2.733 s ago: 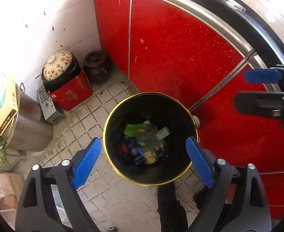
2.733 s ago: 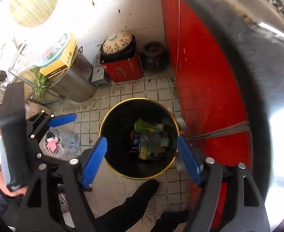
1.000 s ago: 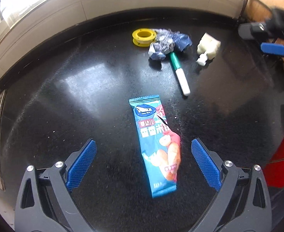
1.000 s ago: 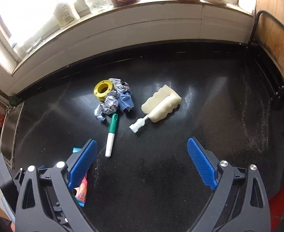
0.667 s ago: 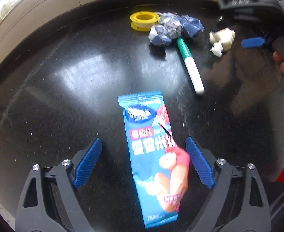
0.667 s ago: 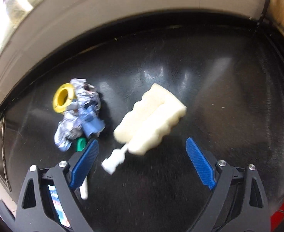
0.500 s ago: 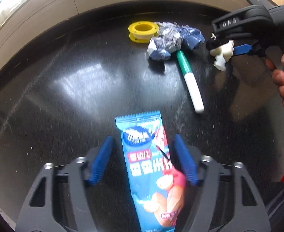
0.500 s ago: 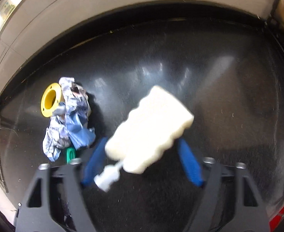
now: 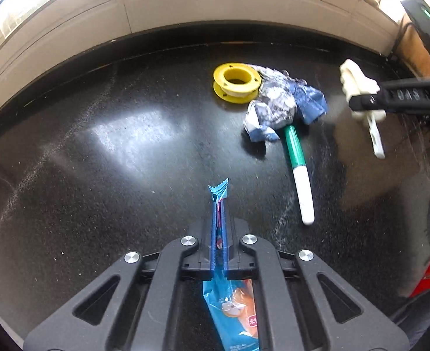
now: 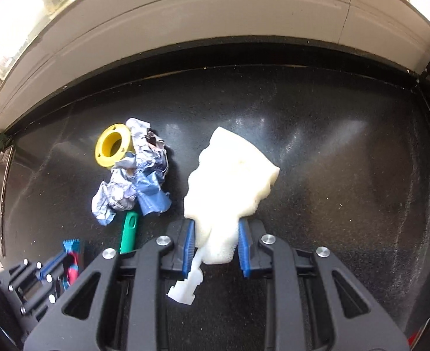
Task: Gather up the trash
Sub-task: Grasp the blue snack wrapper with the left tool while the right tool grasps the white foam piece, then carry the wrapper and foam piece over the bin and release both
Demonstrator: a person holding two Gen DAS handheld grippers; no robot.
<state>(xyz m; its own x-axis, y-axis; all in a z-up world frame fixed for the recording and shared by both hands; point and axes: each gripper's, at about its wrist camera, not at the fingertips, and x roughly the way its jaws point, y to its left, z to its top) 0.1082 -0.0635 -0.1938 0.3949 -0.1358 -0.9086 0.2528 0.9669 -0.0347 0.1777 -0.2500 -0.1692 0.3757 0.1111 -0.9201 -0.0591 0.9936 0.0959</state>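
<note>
1. Left gripper [image 9: 219, 251], lower centre of the left wrist view: jaws together, clamped on the blue snack wrapper [image 9: 218, 204]. The wrapper is pinched flat and edge-on between the blue pads; its serrated top sticks up past the fingertips, its printed end hangs below the jaws toward the bottom of the frame.
2. Right gripper [image 10: 216, 251], lower centre of the right wrist view: jaws closing, the blue pads pressing both sides of the cream sponge brush [image 10: 229, 181]. The foam bulges out above the pads; its white plastic handle pokes down and left below the jaws.
3. In the left wrist view the same sponge brush [image 9: 358, 87] shows at the right edge, held in the black right gripper, with the foam up and the handle down.
4. Black countertop [image 9: 112, 161]: speckled, glossy, with a pale window glare left of centre.
5. Yellow spool [image 9: 236, 83], upper centre of the left wrist view, lies flat, touching the crumpled blue-and-silver wrapper [image 9: 279, 105] just to its right.
6. Green-and-white marker [image 9: 298, 169] lies below that crumpled wrapper, green end tucked against it, white end pointing toward the lower right.
7. Pale tiled wall [image 10: 215, 23] curves across the top of both views.
8. Left gripper also appears in the lower left corner of the right wrist view, the wrapper in its jaws.
</note>
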